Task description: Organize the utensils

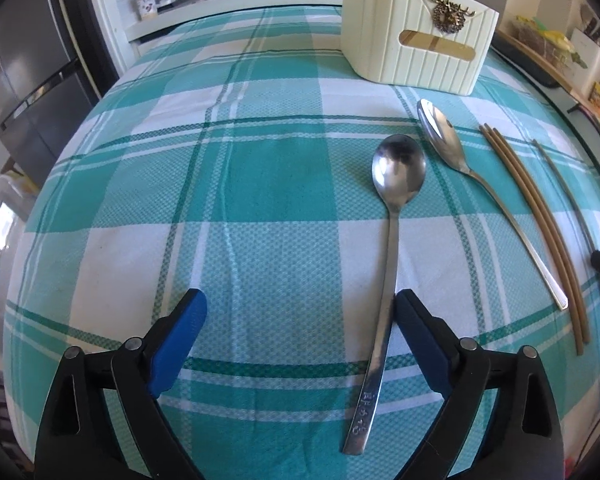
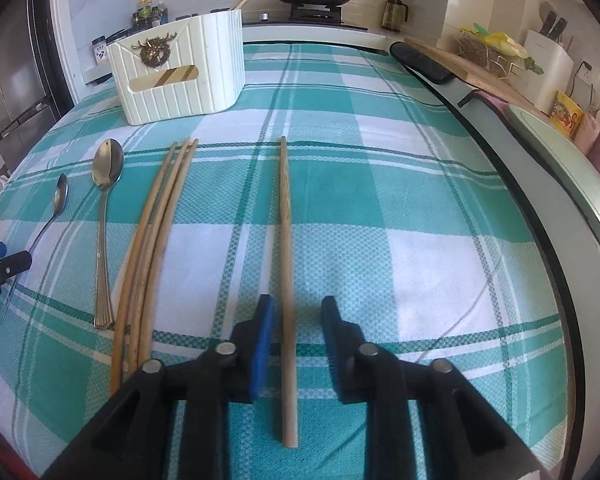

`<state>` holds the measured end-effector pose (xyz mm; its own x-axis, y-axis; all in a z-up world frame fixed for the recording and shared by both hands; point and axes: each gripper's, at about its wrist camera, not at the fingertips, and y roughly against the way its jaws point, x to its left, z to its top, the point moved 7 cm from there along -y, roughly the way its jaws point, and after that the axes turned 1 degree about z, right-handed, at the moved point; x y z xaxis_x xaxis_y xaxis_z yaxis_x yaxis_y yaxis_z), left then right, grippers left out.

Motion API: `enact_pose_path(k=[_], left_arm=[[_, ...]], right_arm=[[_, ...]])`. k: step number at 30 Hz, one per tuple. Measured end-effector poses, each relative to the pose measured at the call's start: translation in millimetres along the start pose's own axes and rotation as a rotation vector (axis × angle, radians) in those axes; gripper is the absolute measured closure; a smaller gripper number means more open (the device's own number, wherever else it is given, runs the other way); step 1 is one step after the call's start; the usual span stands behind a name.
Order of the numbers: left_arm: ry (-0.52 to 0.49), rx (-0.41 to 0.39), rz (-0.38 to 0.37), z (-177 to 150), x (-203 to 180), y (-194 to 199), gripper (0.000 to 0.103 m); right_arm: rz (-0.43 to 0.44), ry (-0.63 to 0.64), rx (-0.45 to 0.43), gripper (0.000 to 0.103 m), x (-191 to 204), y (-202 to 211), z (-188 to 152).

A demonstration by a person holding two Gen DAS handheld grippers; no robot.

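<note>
- Left gripper point(image 1: 300, 316): jaws wide apart, low over the tablecloth point(image 1: 260, 184); spoon point(image 1: 392, 216) handle just inside its right finger, ungripped.
- Right gripper point(image 2: 298, 320): jaws apart, straddling a single chopstick point(image 2: 286, 240), not clamped.
- Holder point(image 2: 180, 68) stands at the far end.

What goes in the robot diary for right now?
left gripper: open around spoon | right gripper: open around chopstick | holder: waiting

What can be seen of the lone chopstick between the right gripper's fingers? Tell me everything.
The lone chopstick is a plain, light wooden stick, round and tapering to a thinner far end. It lies flat on the checked tablecloth, pointing away from the camera, apart from the three bundled chopsticks to its left. The right hand-held gripper straddles its thick end, open; its blue pad sits close, contact unclear.
</note>
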<state>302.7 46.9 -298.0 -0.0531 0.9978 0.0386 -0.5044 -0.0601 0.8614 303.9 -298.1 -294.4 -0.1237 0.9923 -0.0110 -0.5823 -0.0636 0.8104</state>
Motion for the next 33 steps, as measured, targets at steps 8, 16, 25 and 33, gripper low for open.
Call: enact_pose_path(k=[8,16,25,33], left_arm=[[-0.042,0.001,-0.032,-2.9,0.6,-1.6,0.000],[-0.063,-0.044,-0.048,-1.8,-0.8,-1.7,0.000],[-0.055,-0.072,-0.063,-2.4,-0.4,-0.5,0.000],[-0.051,-0.082,-0.059,-0.8,-0.3,-1.2,0.000]], right_arm=[[0.008,0.042,-0.017,0.057,-3.4,-7.3,5.0],[0.029,0.021,-0.039,0.045,-11.0,-8.8,4.6],[0.041,0.000,-0.060,0.037,-15.8,-9.9,3.9],[0.038,0.006,-0.065,0.036,-15.0,-10.0,3.2]])
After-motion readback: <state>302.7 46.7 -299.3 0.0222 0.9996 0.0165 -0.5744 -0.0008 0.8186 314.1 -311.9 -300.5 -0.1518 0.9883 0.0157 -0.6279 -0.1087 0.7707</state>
